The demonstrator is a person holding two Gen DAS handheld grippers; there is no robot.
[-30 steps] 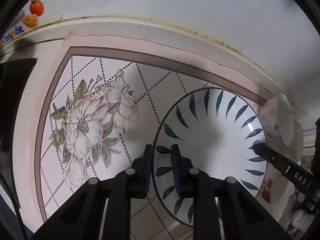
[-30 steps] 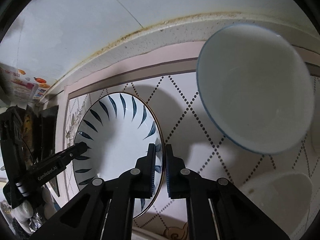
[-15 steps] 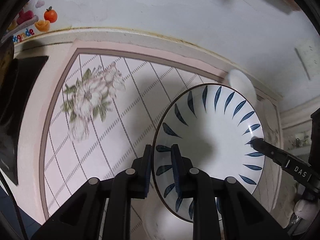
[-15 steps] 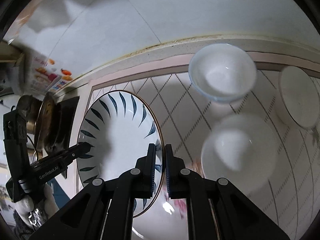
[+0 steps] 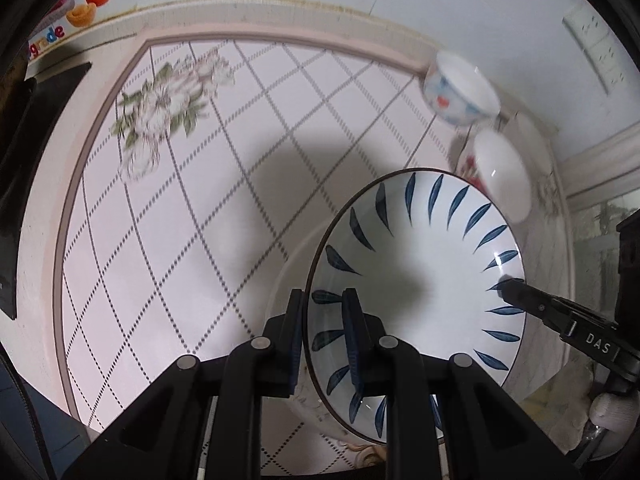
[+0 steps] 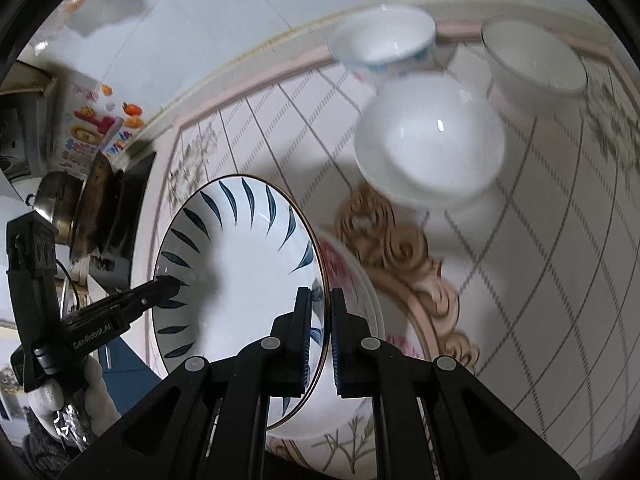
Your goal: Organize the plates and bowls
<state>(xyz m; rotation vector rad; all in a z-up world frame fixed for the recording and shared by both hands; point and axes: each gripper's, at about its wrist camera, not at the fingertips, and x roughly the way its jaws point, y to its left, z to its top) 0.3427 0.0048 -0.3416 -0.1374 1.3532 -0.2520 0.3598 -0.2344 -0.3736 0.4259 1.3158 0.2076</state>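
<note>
Three bowls sit on the counter's far side: a patterned bowl (image 6: pixel 384 44), a plain white bowl (image 6: pixel 430 142) nearer, a third bowl (image 6: pixel 534 62) beside them, all showing bare white insides. The counter (image 5: pixel 192 216) carries a diamond-grid floral mat against a white wall. The left gripper (image 5: pixel 322 336) and right gripper (image 6: pixel 320 332) each pinch opposite rims of the blue-leaf plate (image 5: pixel 416 280), held over a floral plate (image 6: pixel 360 292).

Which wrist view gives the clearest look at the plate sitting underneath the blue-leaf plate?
The right wrist view: the lower plate shows its pink flower print and rim beside the blue-leaf plate, which both grippers hold by the rim. The left wrist view shows only a pale sliver of the lower plate.
</note>
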